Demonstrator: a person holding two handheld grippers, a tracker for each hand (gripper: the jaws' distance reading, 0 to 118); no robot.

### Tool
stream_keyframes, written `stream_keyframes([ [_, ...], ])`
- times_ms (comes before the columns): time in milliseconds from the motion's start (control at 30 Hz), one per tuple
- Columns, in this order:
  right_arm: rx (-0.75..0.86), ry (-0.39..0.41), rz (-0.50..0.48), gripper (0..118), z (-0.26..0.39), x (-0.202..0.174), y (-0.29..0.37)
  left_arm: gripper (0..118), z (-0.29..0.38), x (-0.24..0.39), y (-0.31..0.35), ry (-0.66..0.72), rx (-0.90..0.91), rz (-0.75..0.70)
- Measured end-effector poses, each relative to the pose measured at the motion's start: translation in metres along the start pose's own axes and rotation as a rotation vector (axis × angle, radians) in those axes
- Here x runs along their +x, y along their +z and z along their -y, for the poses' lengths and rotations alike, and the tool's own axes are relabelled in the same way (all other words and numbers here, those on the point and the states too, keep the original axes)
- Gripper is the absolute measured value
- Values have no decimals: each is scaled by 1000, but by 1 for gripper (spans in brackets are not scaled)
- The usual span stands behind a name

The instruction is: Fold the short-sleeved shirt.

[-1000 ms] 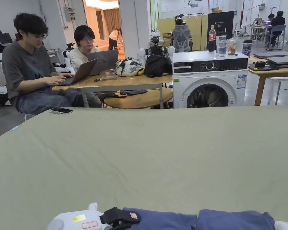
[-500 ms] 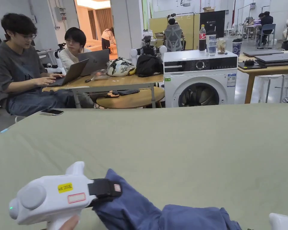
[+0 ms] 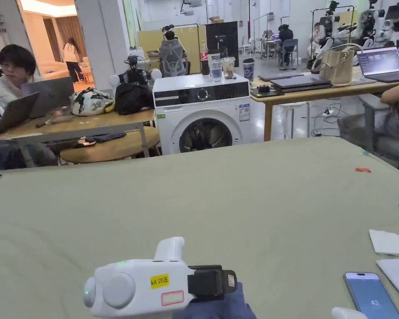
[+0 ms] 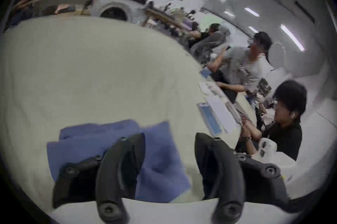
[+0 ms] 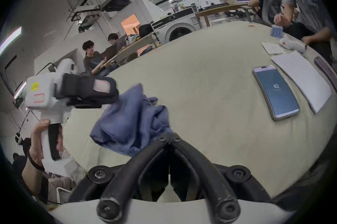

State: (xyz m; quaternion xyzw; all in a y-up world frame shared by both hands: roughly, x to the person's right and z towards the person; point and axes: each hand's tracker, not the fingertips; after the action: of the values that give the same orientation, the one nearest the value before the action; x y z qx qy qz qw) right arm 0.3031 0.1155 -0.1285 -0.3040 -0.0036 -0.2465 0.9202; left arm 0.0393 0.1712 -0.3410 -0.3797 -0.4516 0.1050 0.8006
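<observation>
The blue short-sleeved shirt (image 5: 131, 118) lay crumpled at the near edge of the green surface (image 3: 203, 195), bunched between the two tools. In the right gripper view the right tool (image 5: 170, 138) had its jaws pressed together at the tips, right at the edge of the cloth; whether cloth was caught between them I cannot tell. The left tool (image 4: 169, 138) had its jaws spread wide in its own view, with the shirt lying under and behind one jaw and nothing between the jaws. In the right gripper view the left tool (image 5: 109, 100) was held level above the shirt by a hand (image 5: 39, 138) on its dark handle, its front end just at the top of the cloth.

To the right on the surface lay a phone (image 3: 371, 295) with a lit screen, next to white papers (image 3: 390, 243). Behind the surface stood a washing machine (image 3: 203, 114) with bottles and cups on top, wooden tables, and a person (image 3: 11, 79) at a laptop.

Compared with half a second earlier, the head view had turned to the right, so the phone came into sight. The left tool had moved toward the middle, and far less of the shirt showed at the bottom edge.
</observation>
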Motion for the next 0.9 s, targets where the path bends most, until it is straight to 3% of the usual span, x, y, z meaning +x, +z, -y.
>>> stream_keyframes([
  [33,-1,-10,0,0,1,3,0,53,0,-5,3,29,-2,-4],
  [67,1,-16,-3,0,3,5,0,40,2,-12,4,86,6,-12],
  [100,4,-22,-6,0,4,6,0,8,6,-8,10,123,4,-40],
  [133,6,-25,-7,0,4,6,0,0,10,-12,4,114,-25,-82],
  [167,8,-28,-9,0,4,5,0,0,17,-15,-4,89,-35,-130],
  [267,1,-25,-16,0,4,-2,0,0,42,-24,-48,79,-227,-42],
  [333,-11,-1,-25,0,3,-7,-1,0,55,-25,-71,54,-280,-137],
  [467,-23,86,-18,0,-1,-22,-1,0,51,-31,-66,102,-208,-97],
  [567,-45,102,-52,0,-13,-34,-20,0,41,-31,-42,116,-165,-39],
  [667,-89,126,-79,0,-29,-52,-56,55,26,-34,0,61,-61,-83],
  [700,-104,134,-81,0,-34,-59,-68,63,23,-38,17,46,-27,-125],
  [800,-203,178,-92,0,-46,-77,-104,63,19,-61,63,37,26,-200],
  [867,-395,307,72,0,-45,-85,-140,63,23,-78,84,58,43,-248],
  [900,-454,380,103,0,-39,-87,-154,63,27,-73,99,74,45,-238],
])
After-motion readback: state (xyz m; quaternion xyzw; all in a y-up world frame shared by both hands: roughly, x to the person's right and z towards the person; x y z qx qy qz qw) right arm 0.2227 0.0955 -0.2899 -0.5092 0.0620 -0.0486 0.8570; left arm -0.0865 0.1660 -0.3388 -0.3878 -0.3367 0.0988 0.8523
